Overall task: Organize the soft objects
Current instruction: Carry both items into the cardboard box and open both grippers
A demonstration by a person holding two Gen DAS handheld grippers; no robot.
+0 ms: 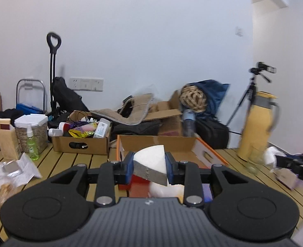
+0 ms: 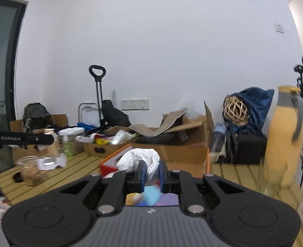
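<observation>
In the left wrist view, my left gripper [image 1: 149,164] is shut on a white wedge-shaped sponge [image 1: 150,165] with a grey face, held above the open orange-edged cardboard box [image 1: 209,152]. In the right wrist view, my right gripper [image 2: 152,170] is shut on a crumpled white cloth [image 2: 140,159], held over the same box [image 2: 184,156]. Blurred blue, yellow and purple soft things lie in the box below the fingers. The left gripper's arm [image 2: 20,139] shows at the far left of the right wrist view.
A yellow jug [image 1: 256,127] and a glass [image 2: 271,177] stand at the right on the slatted wooden table [image 1: 73,160]. A smaller box of bottles [image 1: 81,142], a green spray bottle [image 1: 32,144] and a jar [image 2: 33,169] stand at the left. Bags and boxes crowd the back.
</observation>
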